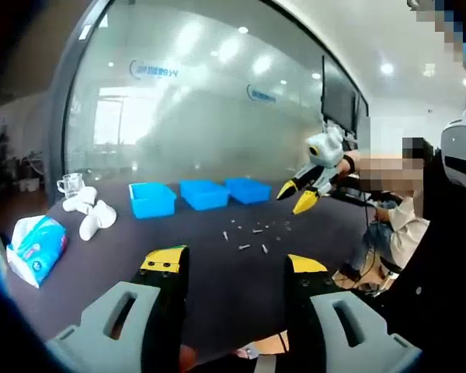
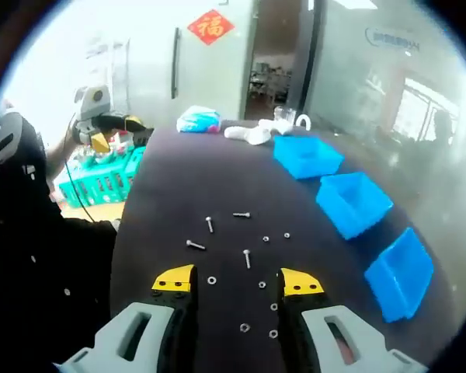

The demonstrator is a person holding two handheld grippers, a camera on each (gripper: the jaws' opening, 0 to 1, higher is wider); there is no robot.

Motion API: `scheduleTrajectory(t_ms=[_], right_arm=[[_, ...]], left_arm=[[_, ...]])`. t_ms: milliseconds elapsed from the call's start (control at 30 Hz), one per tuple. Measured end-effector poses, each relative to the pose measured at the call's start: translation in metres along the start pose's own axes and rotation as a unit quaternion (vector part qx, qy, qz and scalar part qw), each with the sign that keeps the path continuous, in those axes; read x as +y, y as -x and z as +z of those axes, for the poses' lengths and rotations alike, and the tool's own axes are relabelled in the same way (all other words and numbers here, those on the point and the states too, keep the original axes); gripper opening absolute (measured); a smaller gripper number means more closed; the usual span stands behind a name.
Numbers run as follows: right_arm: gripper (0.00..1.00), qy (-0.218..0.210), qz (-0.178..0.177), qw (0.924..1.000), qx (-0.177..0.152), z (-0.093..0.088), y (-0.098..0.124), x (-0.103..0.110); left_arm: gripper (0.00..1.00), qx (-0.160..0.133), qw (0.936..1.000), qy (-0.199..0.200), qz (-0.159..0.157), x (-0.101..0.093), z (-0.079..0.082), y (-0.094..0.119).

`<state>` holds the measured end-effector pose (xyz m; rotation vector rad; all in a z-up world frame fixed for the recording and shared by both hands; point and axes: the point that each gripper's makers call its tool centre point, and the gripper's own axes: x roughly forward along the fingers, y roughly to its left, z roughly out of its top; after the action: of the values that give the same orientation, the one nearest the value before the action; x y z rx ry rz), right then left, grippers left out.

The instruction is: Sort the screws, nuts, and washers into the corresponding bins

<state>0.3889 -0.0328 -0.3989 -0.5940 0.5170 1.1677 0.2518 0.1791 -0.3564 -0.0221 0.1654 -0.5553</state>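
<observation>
Dark and matte, the bench [image 2: 179,186] carries a loose scatter of small metal fasteners: screws [image 2: 195,245] lying on their sides, with nuts [image 2: 245,327] and washers [image 2: 212,280] dotted among them, all just ahead of the right hand-held gripper [image 2: 238,281], whose jaws stand apart with nothing between them. The same scatter [image 1: 250,235] shows from the left gripper view as pale specks mid-bench, well beyond the left hand-held gripper [image 1: 231,264], also spread wide and empty.

These pieces look light, rigid and smooth (likely to skid or roll if nudged sideways), so a screw is probably best pinched across its shank, while the flat washers and nuts will need the jaw tips pressed low against the surface to catch an edge. None looks fragile.

Three blue bins [image 2: 356,202] sit in a row along one side of the bench, apart from the fasteners and apparently empty, though their floors are only partly visible. At the far end lie a blue-and-white packet of tissues [image 2: 198,120], a white object [image 2: 248,135] too small to identify and a clear glass mug [image 1: 70,185]. In the left gripper view the right hand-held gripper hangs above the bench's far edge.

Frosted glass walls [image 1: 202,116] bearing a logo enclose the room; a red paper decoration [image 2: 210,26] hangs on a pale door, a green crate [image 2: 101,183] stands off the bench, and a dark monitor [image 1: 339,97] sits beyond.
</observation>
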Motion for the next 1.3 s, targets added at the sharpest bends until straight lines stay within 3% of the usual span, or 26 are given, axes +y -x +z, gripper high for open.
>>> scheduleTrajectory(t_ms=[467,667,867,1000,1100,1300], right_arm=[[0.31,0.072,0.048,0.993,0.08,0.0,-0.037,-0.005],[0.27,0.061,0.074,0.9883,0.118,-0.005,-0.051,0.004],[0.27,0.086,0.09,0.9806,0.151,-0.012,-0.066,0.005],[0.25,0.089,0.099,0.9777,0.163,-0.013,-0.071,0.004],[0.21,0.089,0.108,0.9753,0.171,-0.014,-0.074,0.003],[0.14,0.092,0.124,0.9703,0.186,-0.017,-0.079,0.004]], left_arm=[[0.47,0.0,1.0,-0.003,0.002,-0.001,-0.004,0.004],[0.47,0.001,1.0,0.001,0.003,-0.003,-0.007,0.005],[0.47,-0.004,1.0,0.007,0.004,-0.005,-0.007,0.006],[0.46,-0.004,0.9999,0.01,0.007,-0.004,-0.008,0.008],[0.46,-0.024,0.9988,0.043,-0.002,-0.007,-0.001,0.009],[0.46,-0.016,0.9994,0.031,0.008,-0.003,-0.005,0.008]])
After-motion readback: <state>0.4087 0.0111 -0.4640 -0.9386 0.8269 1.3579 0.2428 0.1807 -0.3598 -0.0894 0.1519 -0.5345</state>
